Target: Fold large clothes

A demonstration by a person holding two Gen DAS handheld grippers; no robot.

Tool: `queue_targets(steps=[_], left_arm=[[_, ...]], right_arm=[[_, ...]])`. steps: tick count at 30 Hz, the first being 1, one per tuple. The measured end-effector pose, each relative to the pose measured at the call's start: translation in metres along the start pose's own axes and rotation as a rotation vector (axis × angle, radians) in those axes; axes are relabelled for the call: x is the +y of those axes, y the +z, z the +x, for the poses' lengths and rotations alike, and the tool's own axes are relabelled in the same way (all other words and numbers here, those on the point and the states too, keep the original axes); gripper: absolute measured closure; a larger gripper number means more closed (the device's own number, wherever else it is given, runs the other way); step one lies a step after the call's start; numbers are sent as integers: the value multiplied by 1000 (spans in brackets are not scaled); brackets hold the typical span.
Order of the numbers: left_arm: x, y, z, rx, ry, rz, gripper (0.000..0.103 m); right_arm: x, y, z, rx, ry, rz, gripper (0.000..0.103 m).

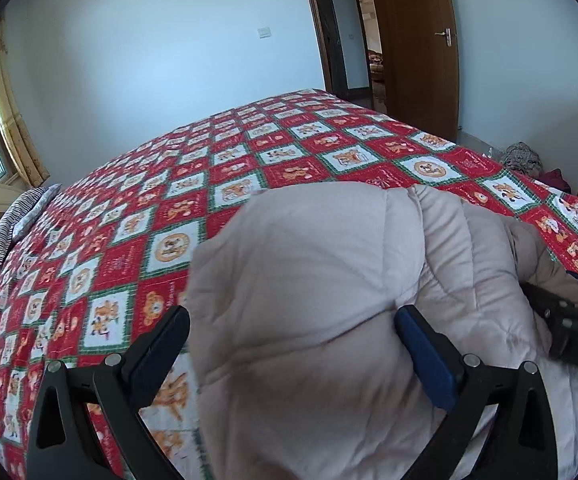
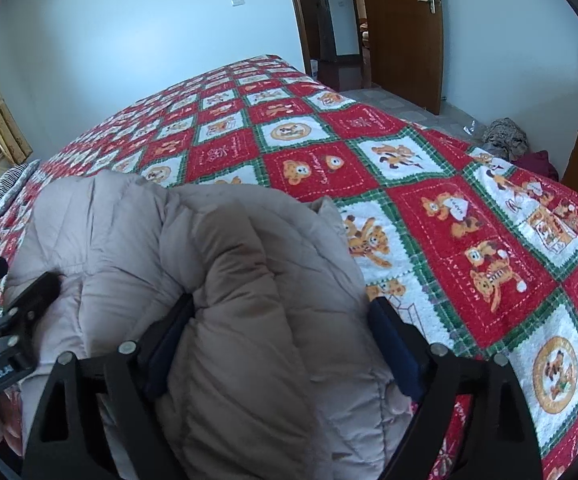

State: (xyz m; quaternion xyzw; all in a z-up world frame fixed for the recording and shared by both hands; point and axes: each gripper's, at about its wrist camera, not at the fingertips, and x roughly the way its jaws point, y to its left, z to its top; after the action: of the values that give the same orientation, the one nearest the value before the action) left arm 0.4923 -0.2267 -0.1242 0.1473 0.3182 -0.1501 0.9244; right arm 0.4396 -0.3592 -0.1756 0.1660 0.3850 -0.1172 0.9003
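A striped pillow (image 1: 17, 220) is seen at the far left, at the head of the bed (image 1: 137, 216). The bed is covered by a red, white and green quilt (image 2: 469, 240) with little bears on it. A big, puffy, beige coat (image 1: 309, 280) is spread on the near part of the bed, on top of the quilt. In the left wrist view, the left tongs (image 1: 289, 332) are set wide around a thick bulge of the coat. The right pad is pressed into the cloth, but the left pad is seen apart from it, so the coat is not squeezed. In the right wrist view, the right tongs (image 2: 281, 322) are set wide around another thick fold of the coat (image 2: 229, 280). Both pads are seen right at the sides of the fold, and it cannot be told if the fold is gripped or let go. Farther right, a brown wooden door (image 1: 413, 40) with a red paper sign is seen open. A small heap of clothes (image 1: 523, 158) is left on the floor past the far right side of the bed.
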Motion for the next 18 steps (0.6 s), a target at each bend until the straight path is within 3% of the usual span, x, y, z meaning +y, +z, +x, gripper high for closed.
queue_targets(steps=[2, 5, 10, 14, 17, 18], left_arm=[[20, -14, -22, -25, -39, -29, 1], [44, -45, -22, 45, -78, -56, 1], [71, -87, 0, 129, -258, -304, 1], [54, -86, 6, 115, -252, -283, 1], [45, -84, 12, 114, -260, -274, 1], [45, -84, 14, 119, -269, -282, 0]], right_arm=[[-9, -1, -14, -24, 12, 8, 5], [-18, -4, -23, -25, 17, -11, 0], [-33, -9, -11, 45, 108, 43, 0], [-43, -14, 6, 107, 189, 114, 0], [-37, -13, 9, 108, 175, 84, 2], [-35, -13, 10, 106, 176, 73, 7]])
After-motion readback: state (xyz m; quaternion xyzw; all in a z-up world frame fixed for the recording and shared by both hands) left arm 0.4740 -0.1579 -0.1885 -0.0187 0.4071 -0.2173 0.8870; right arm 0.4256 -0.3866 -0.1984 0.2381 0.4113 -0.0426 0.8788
